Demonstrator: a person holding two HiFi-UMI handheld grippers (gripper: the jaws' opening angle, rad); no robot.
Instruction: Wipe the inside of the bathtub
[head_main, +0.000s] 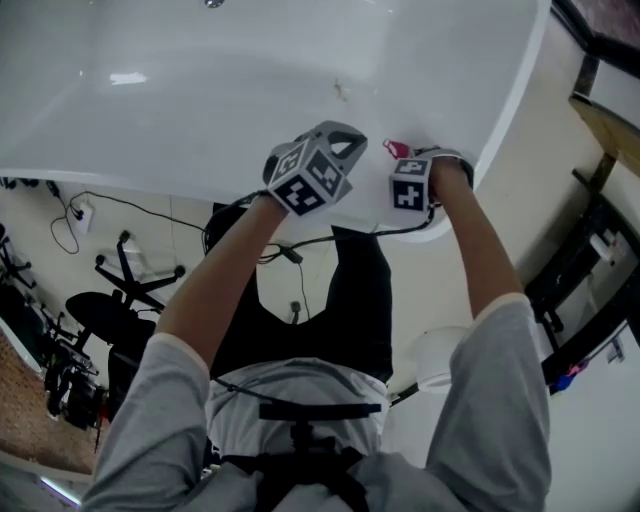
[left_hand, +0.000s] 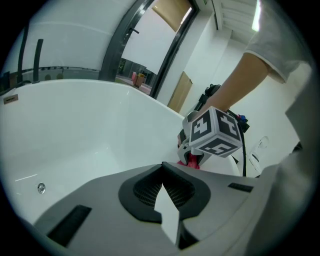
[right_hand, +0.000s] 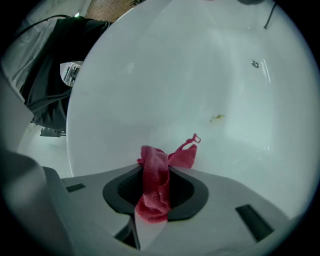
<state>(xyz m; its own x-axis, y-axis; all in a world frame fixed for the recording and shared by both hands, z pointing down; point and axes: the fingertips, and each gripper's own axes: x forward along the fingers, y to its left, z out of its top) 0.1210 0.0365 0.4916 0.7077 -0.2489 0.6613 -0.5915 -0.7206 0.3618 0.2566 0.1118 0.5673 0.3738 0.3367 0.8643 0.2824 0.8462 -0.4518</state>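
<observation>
The white bathtub fills the top of the head view, and both grippers hover over its near rim. A red cloth is pinched between the jaws of my right gripper, with a loose corner hanging toward the tub's inner wall. In the head view that gripper is at the rim with the cloth poking out. My left gripper is just to its left; its jaws meet at the tips with nothing between them. A small yellowish stain marks the tub wall ahead of the cloth.
A metal drain fitting sits farther into the tub. Cables and an office chair lie on the floor to the left. A dark metal frame stands at the right. Bottles line the ledge behind the tub.
</observation>
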